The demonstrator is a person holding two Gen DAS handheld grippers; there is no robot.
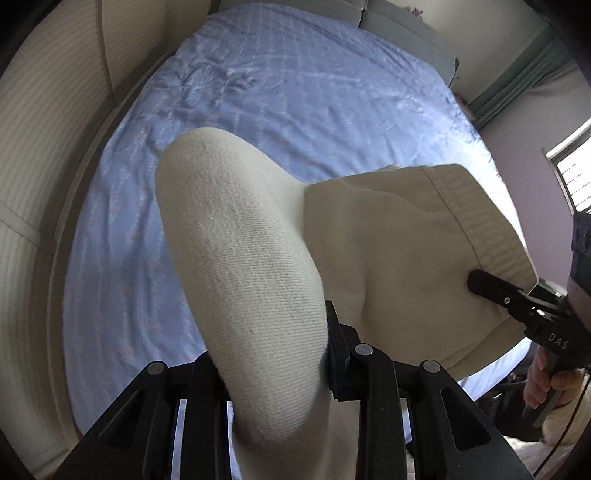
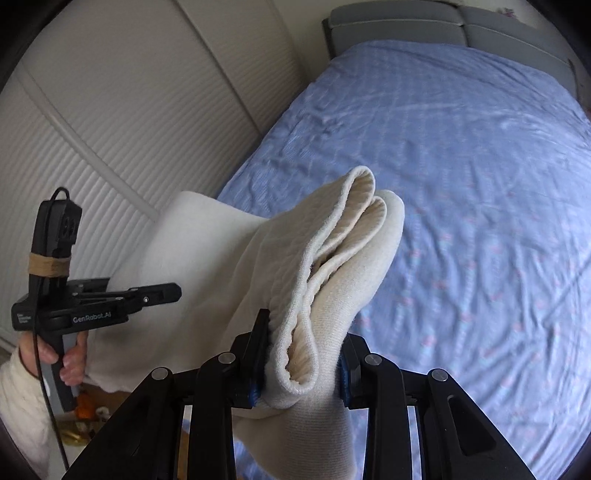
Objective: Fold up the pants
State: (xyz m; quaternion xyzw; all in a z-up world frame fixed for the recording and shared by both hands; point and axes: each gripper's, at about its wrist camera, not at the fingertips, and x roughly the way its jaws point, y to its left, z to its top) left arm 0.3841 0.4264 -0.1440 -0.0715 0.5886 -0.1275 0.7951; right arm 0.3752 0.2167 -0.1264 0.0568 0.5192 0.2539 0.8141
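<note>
The left gripper [image 1: 273, 354] is clamped on a thick fold of cream knit pants [image 1: 236, 236], its black jaws pressed into the cloth from both sides at 6 o'clock in the left wrist view. The fabric bulges up from the jaws toward 12 o'clock in a rounded hump. At 3 o'clock the ribbed waistband [image 1: 476, 221] hangs across to the right gripper [image 1: 480, 282], whose finger [image 1: 491, 288] bites into the cloth just below the band; a hand [image 1: 546, 380] grips its handle at 4 o'clock.

In the right wrist view the right gripper [image 2: 301, 363] holds a bundle of several layered edges of the pants [image 2: 332, 251], the jaws narrow with blue pads [image 2: 341, 376] squeezing the stack. The layers fan out toward 12 o'clock. At 9 o'clock the left gripper [image 2: 162, 293] reaches into the far side of the garment, held by a hand [image 2: 70, 358] in a cream knit sleeve [image 2: 18, 398].

The pants hang in the air between the two tools, above the near end of a bed. Its blue bedspread [image 1: 295, 96] is lightly wrinkled and patterned with pale lines and small pink marks. A grey padded headboard [image 2: 443, 26] stands at 12 o'clock. White ribbed wardrobe doors [image 2: 129, 110] run along the bed's side at 9 to 11 o'clock. A bright window [image 1: 572, 173] and a grey-green curtain [image 1: 517, 74] show at 2 to 3 o'clock in the left view.
</note>
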